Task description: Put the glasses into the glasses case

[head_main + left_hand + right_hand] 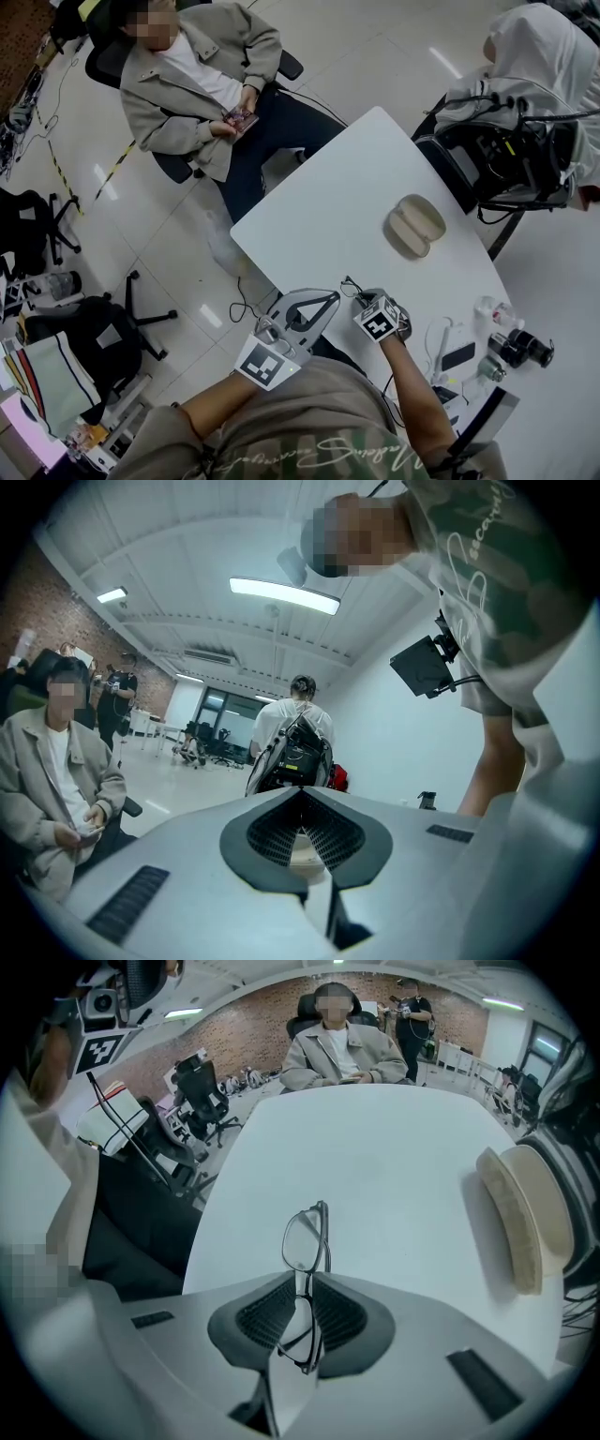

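My right gripper point(307, 1279) is shut on the thin dark-framed glasses point(306, 1239). They are folded, edge-on, with one lens poking past the jaw tips over the white table point(394, 1166). In the head view the glasses point(352, 286) hang at the table's near edge in front of the right gripper point(366, 305). The beige glasses case point(413, 225) lies in the middle of the table and looks open; in the right gripper view the case point(525, 1218) is ahead to the right. My left gripper point(330, 300) is beside the right one, jaws shut on nothing point(302, 794), pointing across the table.
A person sits in an office chair point(202, 75) beyond the table's far left edge. Another person in a white hoodie point(534, 56) with a black equipment pack point(511, 159) is at the right. A phone point(459, 356), cables and a black lens-like item point(525, 349) lie near right.
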A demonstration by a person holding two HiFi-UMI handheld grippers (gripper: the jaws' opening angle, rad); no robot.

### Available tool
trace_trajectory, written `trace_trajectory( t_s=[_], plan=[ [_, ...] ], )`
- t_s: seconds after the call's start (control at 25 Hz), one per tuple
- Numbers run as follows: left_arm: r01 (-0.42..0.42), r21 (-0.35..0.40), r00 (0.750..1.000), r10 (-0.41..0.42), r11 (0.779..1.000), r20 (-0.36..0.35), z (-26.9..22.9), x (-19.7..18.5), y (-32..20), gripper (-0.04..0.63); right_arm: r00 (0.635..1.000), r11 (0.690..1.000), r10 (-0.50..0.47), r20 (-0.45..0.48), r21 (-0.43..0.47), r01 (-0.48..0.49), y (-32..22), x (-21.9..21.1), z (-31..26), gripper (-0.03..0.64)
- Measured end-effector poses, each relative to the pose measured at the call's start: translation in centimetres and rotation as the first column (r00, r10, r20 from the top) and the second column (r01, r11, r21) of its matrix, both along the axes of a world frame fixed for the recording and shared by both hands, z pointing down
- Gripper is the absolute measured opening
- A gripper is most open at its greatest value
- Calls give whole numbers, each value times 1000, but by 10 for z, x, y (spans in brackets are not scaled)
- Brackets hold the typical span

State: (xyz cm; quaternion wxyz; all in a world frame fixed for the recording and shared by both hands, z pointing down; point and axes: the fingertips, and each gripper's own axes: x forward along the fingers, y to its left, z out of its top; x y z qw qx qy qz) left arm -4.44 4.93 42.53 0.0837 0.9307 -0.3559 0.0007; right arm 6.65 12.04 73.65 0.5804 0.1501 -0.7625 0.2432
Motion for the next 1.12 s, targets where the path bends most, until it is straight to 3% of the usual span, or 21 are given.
trace_trajectory(
  t_s=[0.4, 0.6, 1.12],
  plan=[
    [14, -24, 1000, -13, 1000, 12, 1, 1, 13, 8, 998, 996, -61, -23, 71, 63, -4, -5, -6, 46],
    [-7, 4, 1000, 6, 1000, 22, -7, 5, 21, 7, 994, 987, -98, -49, 125, 103, -6, -11, -8, 44],
    [-34, 42, 996, 31, 999, 78, -18, 30, 55, 7, 993, 978, -120, -22, 170, 122, -1, -10, -17, 35]
  ],
)
